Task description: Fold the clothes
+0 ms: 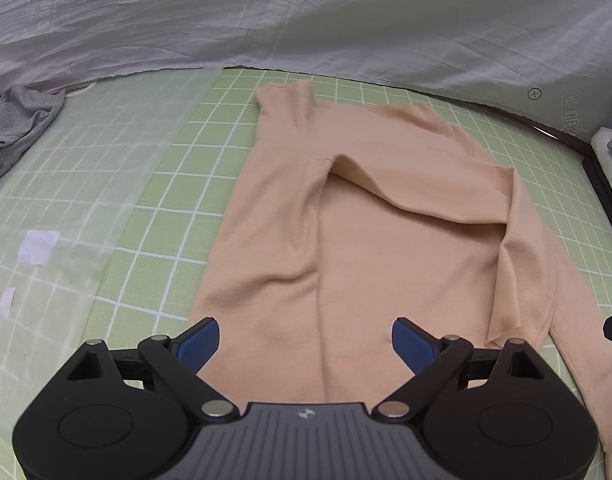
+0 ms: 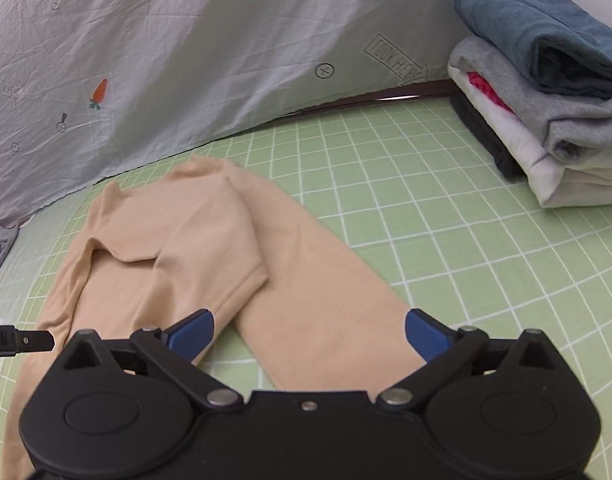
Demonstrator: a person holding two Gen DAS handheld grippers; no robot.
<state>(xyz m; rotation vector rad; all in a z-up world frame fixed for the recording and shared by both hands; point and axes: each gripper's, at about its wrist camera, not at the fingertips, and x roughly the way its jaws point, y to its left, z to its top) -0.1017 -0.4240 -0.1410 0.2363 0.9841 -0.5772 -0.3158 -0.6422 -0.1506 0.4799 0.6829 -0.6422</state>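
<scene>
The left tool (image 1: 306, 344) is spread wide, its blue ribbed pads (image 1: 200, 342) apart with nothing between them, poised above the near hem of the peach top (image 1: 345, 208). The right tool (image 2: 307, 334) is likewise spread wide and grips nothing; one long sleeve (image 2: 325, 308) of the top lies below its gap. The top is soft, smooth knit with a high neck, lying flat in the middle of the green mat (image 2: 445, 248) printed with a white grid, its other sleeve folded across the chest. Toward the far right corner of the mat stands a stack of folded clothes (image 2: 545, 100): blue on grey on white. At the far left edge lies a crumpled grey garment (image 1: 14, 128). Behind hangs a wrinkled pale sheet (image 1: 306, 20) with carrot prints.
</scene>
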